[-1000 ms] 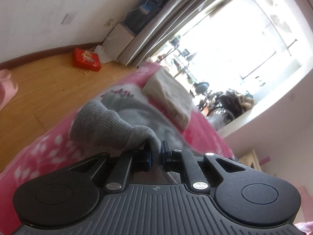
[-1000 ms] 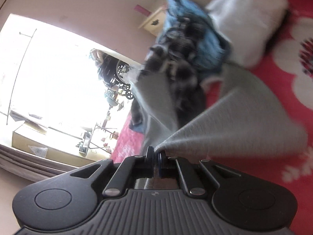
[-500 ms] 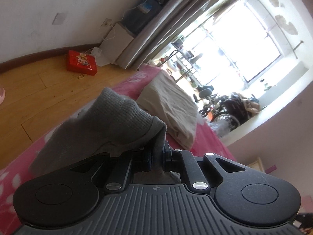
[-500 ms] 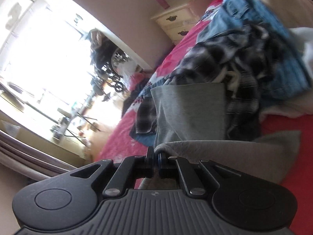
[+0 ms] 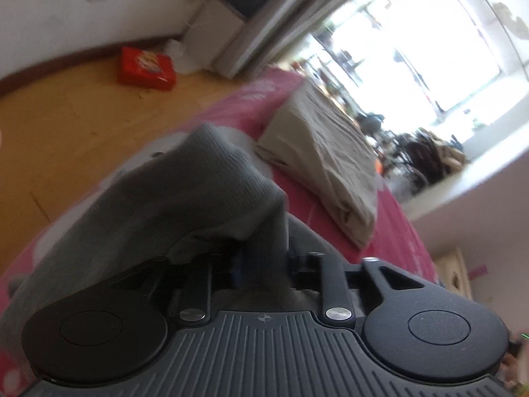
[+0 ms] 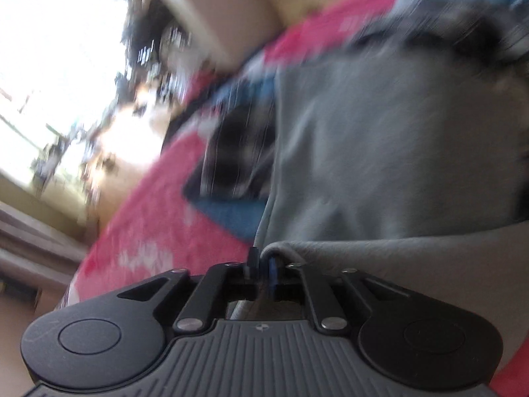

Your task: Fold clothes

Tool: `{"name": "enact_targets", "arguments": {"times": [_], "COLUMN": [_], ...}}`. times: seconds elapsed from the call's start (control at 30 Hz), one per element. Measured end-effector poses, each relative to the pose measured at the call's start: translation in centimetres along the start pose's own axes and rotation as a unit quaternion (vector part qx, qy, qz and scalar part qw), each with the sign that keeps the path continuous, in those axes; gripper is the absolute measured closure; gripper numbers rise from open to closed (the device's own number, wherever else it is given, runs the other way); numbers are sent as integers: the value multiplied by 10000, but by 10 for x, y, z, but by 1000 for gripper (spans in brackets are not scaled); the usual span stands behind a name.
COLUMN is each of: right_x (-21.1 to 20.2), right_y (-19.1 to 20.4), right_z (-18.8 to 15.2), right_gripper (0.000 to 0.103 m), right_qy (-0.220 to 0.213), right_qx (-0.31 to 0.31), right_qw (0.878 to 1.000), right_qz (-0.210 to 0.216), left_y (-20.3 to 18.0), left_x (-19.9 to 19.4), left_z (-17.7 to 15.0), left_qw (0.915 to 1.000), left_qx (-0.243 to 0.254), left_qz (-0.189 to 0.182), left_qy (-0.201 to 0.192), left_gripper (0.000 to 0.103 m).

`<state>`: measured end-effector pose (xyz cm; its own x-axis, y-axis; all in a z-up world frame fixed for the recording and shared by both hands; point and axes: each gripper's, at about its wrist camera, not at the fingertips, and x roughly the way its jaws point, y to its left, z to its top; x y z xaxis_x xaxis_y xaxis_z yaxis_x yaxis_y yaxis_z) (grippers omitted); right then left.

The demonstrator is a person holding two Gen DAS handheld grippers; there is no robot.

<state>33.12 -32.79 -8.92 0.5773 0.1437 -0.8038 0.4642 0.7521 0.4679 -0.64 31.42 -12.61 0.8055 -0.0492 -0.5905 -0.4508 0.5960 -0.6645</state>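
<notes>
Left gripper point(image 5: 261, 264): black, 2 fingers, clenched on a bunch of the grey knit garment point(image 5: 185, 198). The ribbed cloth drapes over the left finger and hides most of it; the rest trails down and to the left over the bed edge.

Right gripper point(image 6: 261, 264): black, 2 fingers with a blue pad on 1, closed tight on a folded edge of the same grey garment point(image 6: 380, 152). From here the cloth spreads wide up and to the right, lying partly over the clothes pile. This view is heavily motion-blurred.

Bed cover point(image 5: 390, 218): pink-red with white flower shapes, beneath the garment in both views.

Beige folded cloth point(image 5: 324, 162): lies on the cover beyond the left gripper, apart from the grey garment.

Clothes pile: a black-and-white plaid piece point(image 6: 238, 158) and blue fabric point(image 6: 231, 215), on the cover just beside and partly under the grey garment.

Wooden floor point(image 5: 66, 125): left of the bed. On it a red box point(image 5: 145, 69) near the wall, with a white unit point(image 5: 215, 23) behind it and grey curtains point(image 5: 274, 16) alongside.

Window point(image 5: 413, 46): bright, overexposed; dark clutter on the sill is too blurred to tell.

Cream bedside cabinet point(image 5: 456, 274): at the far side of the bed, against the pinkish wall.
</notes>
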Motion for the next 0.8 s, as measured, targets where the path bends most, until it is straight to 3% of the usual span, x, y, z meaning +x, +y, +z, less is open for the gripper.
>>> {"name": "enact_targets", "arguments": {"times": [0.07,0.17,0.23,0.37,0.47,0.6,0.67,0.7,0.77,0.8], "right_x": [20,15,-7,-51,-84,-128,-119,-111,-95,-89], "right_y": [-8,-17,-4,23,43,69,110,131,176,193], "right_z": [3,1,-19,-57,-86,-125,-166,-188,-239,-262], "right_gripper": [77,68,66,62,62,62,62,62,61,59], "right_qy": [471,512,396,160,-18,-255,144,338,706,827], "right_qx": [223,264,-264,-1321,-2104,-3123,-4156,-4641,-5627,-5965], "right_qw": [9986,9983,9986,9902,9758,9463,9018,8741,8032,7738], "right_qz": [83,103,212,430,589,796,1178,1391,1826,1965], "left_y": [4,18,31,50,50,51,52,54,59,63], "left_x": [-2,-1,1,1,-24,-57,-74,-82,-98,-97], "left_z": [7,16,19,16,16,17,17,13,5,1], "left_qw": [9996,9955,9882,9756,9829,9897,9921,9951,9980,9984], "left_qx": [-143,-738,-1287,-1827,-1385,-791,-480,-237,219,243], "left_qz": [-229,-576,-803,-1201,-1184,-1158,-1115,-904,-494,-393], "left_qy": [-27,-143,-193,-220,-250,-289,-308,-317,-330,-315], "left_gripper": [65,56,56,56,48,45,42,41,38,38]}}
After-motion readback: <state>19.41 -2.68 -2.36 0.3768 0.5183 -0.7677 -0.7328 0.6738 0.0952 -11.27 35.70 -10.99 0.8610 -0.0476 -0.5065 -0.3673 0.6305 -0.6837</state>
